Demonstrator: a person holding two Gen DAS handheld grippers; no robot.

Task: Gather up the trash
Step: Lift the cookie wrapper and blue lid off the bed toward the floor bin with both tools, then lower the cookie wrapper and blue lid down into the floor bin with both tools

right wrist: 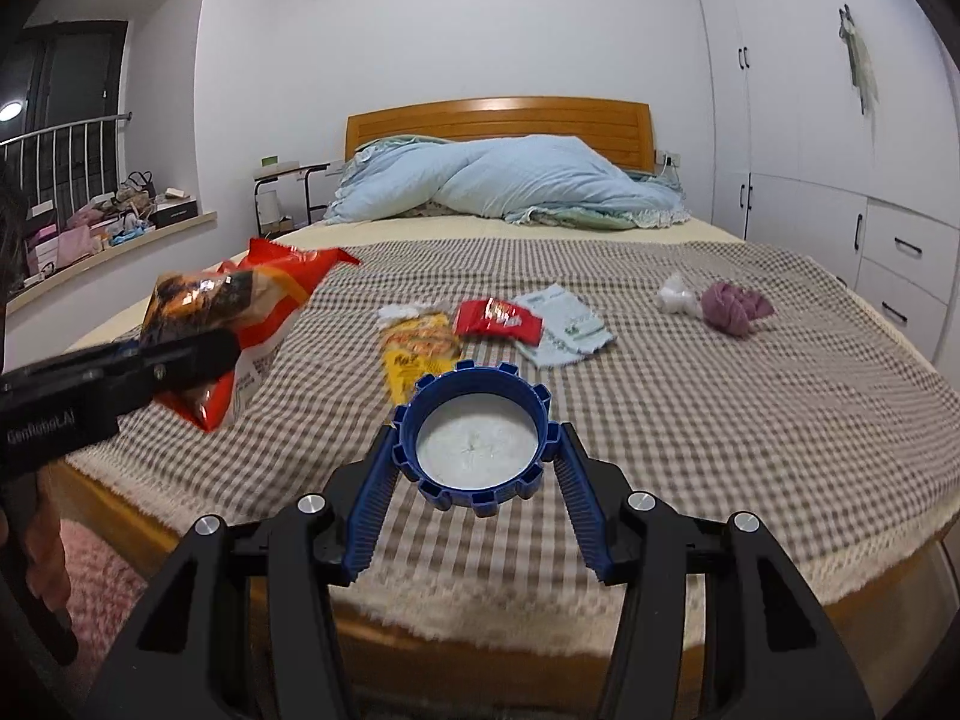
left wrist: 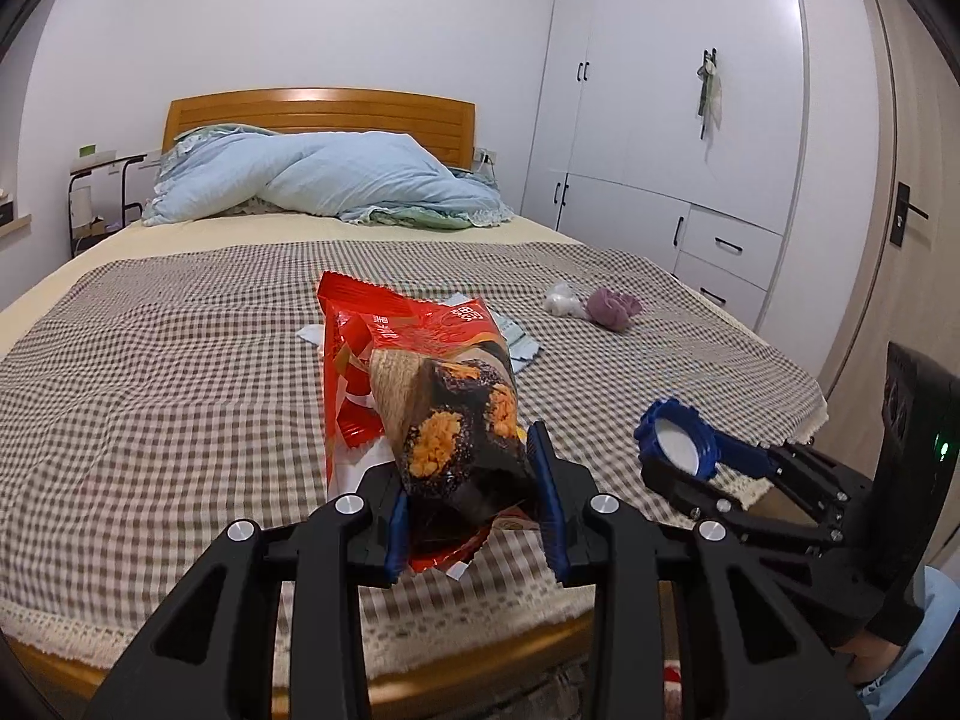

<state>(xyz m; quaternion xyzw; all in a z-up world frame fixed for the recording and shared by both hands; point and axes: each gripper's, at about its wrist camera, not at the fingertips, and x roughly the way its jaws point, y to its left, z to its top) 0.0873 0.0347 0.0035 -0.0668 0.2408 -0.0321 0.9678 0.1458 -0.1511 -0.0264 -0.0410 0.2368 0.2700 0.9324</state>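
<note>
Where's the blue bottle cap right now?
The blue cap is clamped in the right gripper, held above the near edge of the bed, just in front of the yellow wrapper.

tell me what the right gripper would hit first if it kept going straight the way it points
Probably the yellow snack wrapper on the checked bedspread, just beyond the blue cap the right gripper holds; depth is hard to judge.

The left tool (left wrist: 474, 504) clamps a snack bag (left wrist: 444, 396) above the bed's (left wrist: 180, 360) foot. The right tool (right wrist: 474, 474) pinches a blue cap (right wrist: 477, 444) there, tilted downward.
</note>
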